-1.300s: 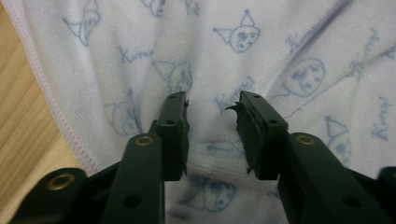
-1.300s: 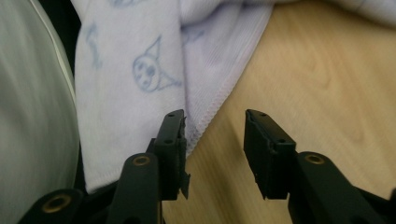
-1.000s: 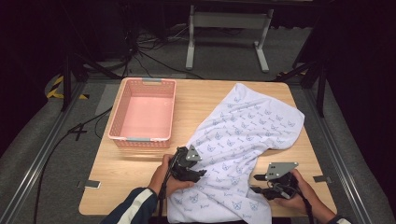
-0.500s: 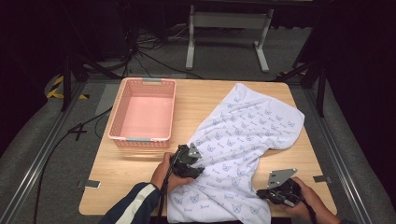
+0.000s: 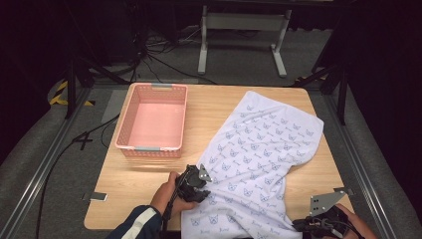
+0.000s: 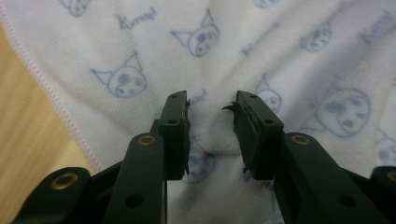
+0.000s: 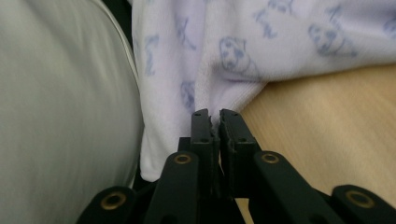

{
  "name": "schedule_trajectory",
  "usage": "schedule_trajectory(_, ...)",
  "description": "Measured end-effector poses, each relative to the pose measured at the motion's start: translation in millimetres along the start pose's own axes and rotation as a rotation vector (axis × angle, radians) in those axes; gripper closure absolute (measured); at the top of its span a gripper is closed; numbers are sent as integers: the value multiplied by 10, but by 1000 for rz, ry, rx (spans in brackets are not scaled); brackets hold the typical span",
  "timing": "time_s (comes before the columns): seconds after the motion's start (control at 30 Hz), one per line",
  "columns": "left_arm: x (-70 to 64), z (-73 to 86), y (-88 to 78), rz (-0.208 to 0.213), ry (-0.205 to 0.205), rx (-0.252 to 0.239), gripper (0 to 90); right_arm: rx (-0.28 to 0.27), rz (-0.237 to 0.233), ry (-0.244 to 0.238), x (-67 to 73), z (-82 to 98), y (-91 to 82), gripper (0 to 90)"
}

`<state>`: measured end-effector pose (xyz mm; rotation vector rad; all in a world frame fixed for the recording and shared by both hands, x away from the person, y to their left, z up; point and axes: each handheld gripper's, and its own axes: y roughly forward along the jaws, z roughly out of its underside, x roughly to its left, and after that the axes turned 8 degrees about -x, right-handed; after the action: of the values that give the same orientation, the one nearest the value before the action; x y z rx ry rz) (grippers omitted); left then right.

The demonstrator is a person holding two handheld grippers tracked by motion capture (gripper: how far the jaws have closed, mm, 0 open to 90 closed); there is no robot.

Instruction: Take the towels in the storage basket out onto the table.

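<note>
Your towel (image 5: 261, 159), white with a blue cat-face print, is lying spread diagonally across the right half of the wooden bench (image 5: 149, 186), its far end near the back right corner and its near end hanging over the front edge between your two hands.

Your left tool (image 5: 196, 183) is sitting at the towel's left edge near the front of the bench. In the left gripper view, the left tool (image 6: 212, 133) is pointing down onto the printed cloth (image 6: 224, 51), and a small ridge of fabric is bunching up between the jaws. The jaws have just been closing, but a clear gap is showing between the pads and the ridge, so they are not yet pressing on it. The towel's pink-stitched hem (image 6: 51, 93) is running down the left of that view with bare bench (image 6: 23, 140) beside it.

Your right tool (image 5: 318, 224) is sitting at the front right corner of the bench. In the right gripper view, the right tool (image 7: 215, 122) is standing almost fully closed, pinching a folded edge of the towel (image 7: 243, 51) right at the jaw tips, where the cloth is drooping off the bench (image 7: 327, 135).

A pink basket (image 5: 152, 149) is standing on the left half of the bench, well apart from the towel.
</note>
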<state>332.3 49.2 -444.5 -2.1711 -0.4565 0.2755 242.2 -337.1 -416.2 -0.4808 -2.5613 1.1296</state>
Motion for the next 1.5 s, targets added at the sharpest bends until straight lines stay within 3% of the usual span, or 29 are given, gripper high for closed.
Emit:
schedule_trajectory(0.03,-23,0,-9,23,-8,11,640,-13,0,5,-12,-15,-12,841)
schedule_trajectory(0.07,-48,-1,-7,51,10,5,648,-21,16,1,-24,-25,-19,829)
schedule_trajectory(0.13,-71,-31,-11,37,26,-32,629,-67,72,17,-89,-58,-52,763)
schedule_trajectory(0.17,-52,-94,9,43,17,-99,583,-83,91,17,-114,-69,-63,719)
schedule_trajectory(0.2,-52,-94,9,43,17,-99,479,-83,91,17,-114,-69,-63,719)
schedule_trajectory(0.27,15,-213,80,14,13,-170,457,-127,231,-18,-276,-138,-106,625)
schedule_trajectory(0.33,102,-338,189,3,4,-217,430,-198,316,23,-542,-183,-131,578)
schedule_trajectory(0.4,125,-420,288,5,22,-201,386,-248,343,11,-802,-215,-130,581)
schedule_trajectory(0.43,132,-452,345,-16,55,-181,384,-256,358,37,-907,-229,-117,557)
schedule_trajectory(0.47,151,-471,397,-25,58,-170,395,-263,372,54,-1045,-247,-87,545)
schedule_trajectory(0.5,186,-474,445,-7,43,-172,419,-269,362,60,-1178,-264,-44,554)
schedule_trajectory(0.53,229,-468,487,2,34,-166,470,-252,400,89,-1409,-303,76,564)
schedule_trajectory(0.57,229,-468,487,2,34,-166,501,-252,400,89,-1409,-303,76,564)
schedule_trajectory(0.63,270,-480,469,-25,32,-154,531,-223,389,121,-1611,-337,190,597)
schedule_trajectory(0.73,341,-438,418,-53,18,-142,580,-147,466,144,-1840,-368,295,659)
schedule_trajectory(0.77,347,-425,399,-66,5,-131,601,-111,517,155,-1924,-358,312,676)
schedule_trajectory(0.8,367,-413,371,-84,19,-117,628,-98,541,168,-1968,-345,311,681)
schedule_trajectory(0.83,386,-396,352,-106,24,-111,648,-112,537,184,-2025,-322,285,704)
schedule_trajectory(0.9,444,-362,308,-108,-3,-93,647,-119,563,217,-2105,-277,232,726)
schedule_trajectory(0.97,505,-326,262,-123,-25,-76,684,-118,580,220,-2158,-219,173,736)
schedule_trajectory(1.03,545,-295,253,-106,-61,-91,660,-118,596,217,-2190,-173,131,733)
schedule_trajectory(1.07,522,-304,261,-122,-53,-95,579,-116,617,237,-2210,-141,94,721)
schedule_trajectory(1.13,431,-362,269,-144,-27,-134,530,-105,637,230,-2212,-136,86,707)
schedule_trajectory(1.23,80,-606,237,-73,83,-235,457,-134,629,218,-2181,-130,57,688)
schedule_trajectory(1.37,-402,-911,321,67,181,-290,411,-230,502,141,-1990,-213,-29,680)
schedule_trajectory(1.47,-786,-1086,482,142,279,-277,402,-229,377,74,-1851,-258,-1,634)
schedule_trajectory(1.5,-880,-1114,545,163,299,-281,397,-217,371,40,-1802,-268,16,625)
